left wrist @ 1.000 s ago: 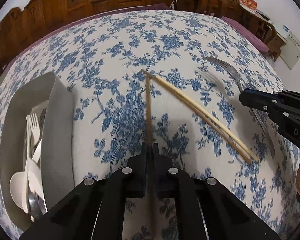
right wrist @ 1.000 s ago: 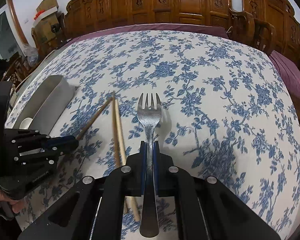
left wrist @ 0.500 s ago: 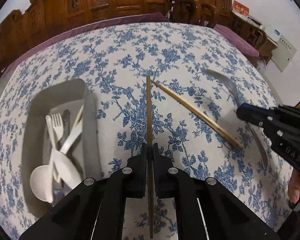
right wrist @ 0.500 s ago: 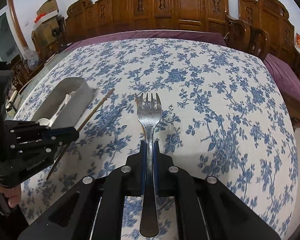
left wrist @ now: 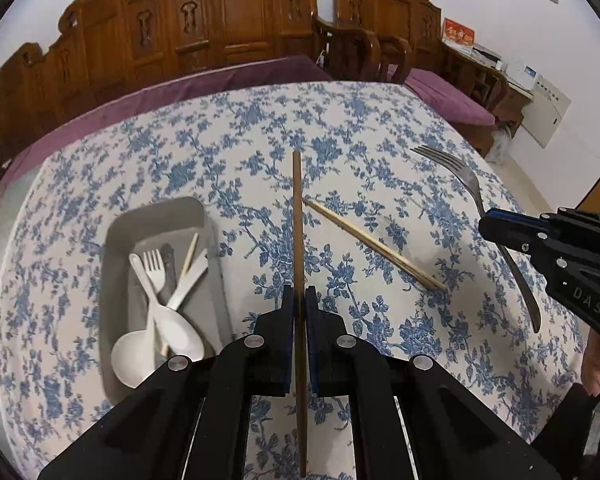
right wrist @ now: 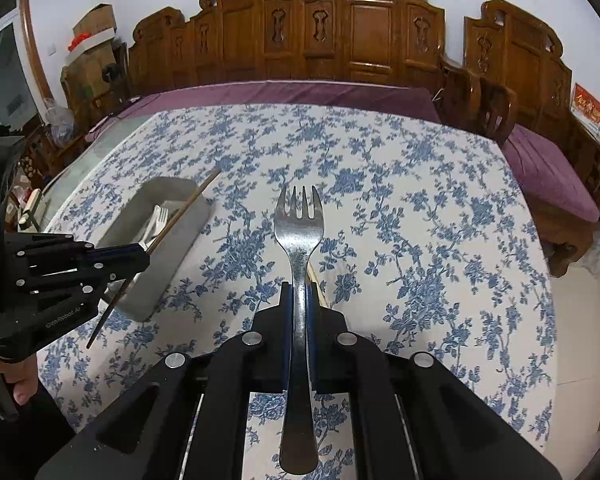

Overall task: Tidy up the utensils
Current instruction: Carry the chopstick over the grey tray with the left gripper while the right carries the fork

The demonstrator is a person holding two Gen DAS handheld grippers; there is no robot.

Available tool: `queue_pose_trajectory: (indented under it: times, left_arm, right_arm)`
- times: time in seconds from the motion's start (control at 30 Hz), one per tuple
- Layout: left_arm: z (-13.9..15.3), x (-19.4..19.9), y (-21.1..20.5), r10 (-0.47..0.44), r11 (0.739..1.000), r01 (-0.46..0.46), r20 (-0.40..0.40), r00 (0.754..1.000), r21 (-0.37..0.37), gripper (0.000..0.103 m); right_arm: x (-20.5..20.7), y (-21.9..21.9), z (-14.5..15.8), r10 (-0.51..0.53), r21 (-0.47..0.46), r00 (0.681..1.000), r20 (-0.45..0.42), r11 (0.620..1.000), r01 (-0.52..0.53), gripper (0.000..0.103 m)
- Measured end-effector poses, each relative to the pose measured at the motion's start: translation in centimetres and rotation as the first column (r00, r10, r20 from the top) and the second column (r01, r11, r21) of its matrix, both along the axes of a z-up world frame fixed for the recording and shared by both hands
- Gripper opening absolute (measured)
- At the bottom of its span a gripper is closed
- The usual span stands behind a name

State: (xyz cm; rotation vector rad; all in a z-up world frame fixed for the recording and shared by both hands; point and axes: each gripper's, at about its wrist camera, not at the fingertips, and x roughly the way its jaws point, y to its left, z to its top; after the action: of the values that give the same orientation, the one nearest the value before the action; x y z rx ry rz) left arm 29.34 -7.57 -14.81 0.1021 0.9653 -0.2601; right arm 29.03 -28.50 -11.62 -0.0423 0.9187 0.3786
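A dark chopstick (left wrist: pixel 297 216) is being pinched in the left gripper (left wrist: pixel 299 300) and a fork (right wrist: pixel 299 236) in the right gripper (right wrist: pixel 299 296), both being carried above the tablecloth, so lowering them into the tray (left wrist: pixel 114 240) on the left is probably being lined up next.

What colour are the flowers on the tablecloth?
Blue, on a white tablecloth. The right wrist view shows them best.

The letters "DAS" stand in pale print on the black body of the right gripper (left wrist: pixel 485 229) at the right edge of the left wrist view. "GenRobot.AI" runs along the black body of the left gripper (right wrist: pixel 143 256) at the lower left of the right wrist view. A red sign (right wrist: pixel 587 107) at the far right bears gold characters too small to read.
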Motion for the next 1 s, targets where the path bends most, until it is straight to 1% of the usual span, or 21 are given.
queue_pose_trajectory:
  times: [0.27, 0.4, 0.43, 0.6, 0.83, 1.0]
  left_arm:
    - [2.8, -1.3, 0.5, -0.006, 1.0, 0.006, 0.033, 0.999, 0.005, 0.005]
    - [4.2, -1.5, 0.7, -0.005, 1.0, 0.005, 0.039, 0.999, 0.0, 0.005]
    - [4.3, -1.6, 0.7, -0.007, 1.0, 0.007, 0.04, 0.999, -0.001, 0.005]
    - [5.6, -1.7, 0.9, -0.012, 1.0, 0.012, 0.041, 0.999, -0.011, 0.005]
    - [6.0, -1.2, 1.9, -0.012, 1.0, 0.013, 0.041, 0.999, -0.022, 0.005]
    - [4.6, -0.1, 2.9, -0.012, 1.0, 0.013, 0.018, 1.0, -0.02, 0.005]
  right_arm:
    - [-1.0, -0.3, 3.4, -0.016, -0.011, 1.0, 0.027, 1.0, 0.016, 0.008]
    - [-1.4, -0.2, 5.1, -0.014, -0.021, 0.999, 0.029, 1.0, 0.015, 0.008]
    - [-1.4, -0.2, 5.3, -0.023, -0.037, 0.999, 0.028, 0.999, 0.024, 0.008]
    - [-1.4, 0.0, 7.0, -0.021, -0.039, 0.999, 0.029, 0.999, 0.022, 0.008]
    - [-0.9, 0.8, 7.4, -0.015, -0.047, 1.0, 0.02, 0.999, 0.016, 0.008]
    - [-0.2, 1.6, 6.5, -0.002, -0.044, 1.0, 0.007, 0.999, 0.003, 0.008]
